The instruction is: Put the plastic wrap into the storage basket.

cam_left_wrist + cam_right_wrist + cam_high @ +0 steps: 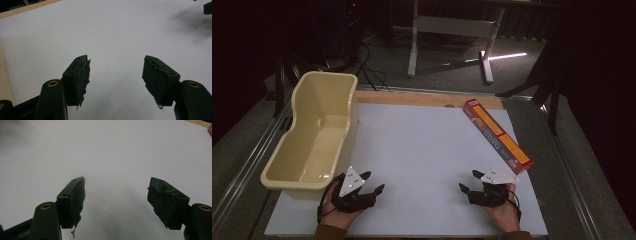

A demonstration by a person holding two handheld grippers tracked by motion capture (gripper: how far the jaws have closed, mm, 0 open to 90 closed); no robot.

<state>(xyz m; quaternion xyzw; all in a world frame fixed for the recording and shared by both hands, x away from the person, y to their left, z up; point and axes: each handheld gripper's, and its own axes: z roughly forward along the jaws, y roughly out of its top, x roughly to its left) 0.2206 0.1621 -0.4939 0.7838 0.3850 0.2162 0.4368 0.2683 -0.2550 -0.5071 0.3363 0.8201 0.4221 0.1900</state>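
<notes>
Currently, nothing is held by either of the 2 grippers. The left gripper (pixel 373 184) is rested low on the white table (pixel 427 150) at the near edge, just beside the near end of the cream plastic tub (pixel 314 135); its jaws are spread wide, with bare white surface seen between the worn pads (pixel 82 75) in the left gripper view. The right gripper (pixel 468 181) is likewise held near the front edge, jaws parted, nothing between its pads (pixel 162 197) in the right gripper view.

The nearest thing to the right gripper is the long red and orange box (pixel 498 136), which is laid flat and slantwise along the right side of the table, its near end just beside the grey plate of that gripper, its far end close to the wooden strip at the back. The tub is stood well apart from it on the left, open and apparently empty.

The box is judged to be light, thin cardboard: stiff along its length but easily dented across its broad face, and somewhat slick if glossy. A hold is best taken across the narrow width, on the 2 long edges, near the middle so that the ends do not droop or swing. Because it is lying flat, 1 long edge may need to be tipped up first.
</notes>
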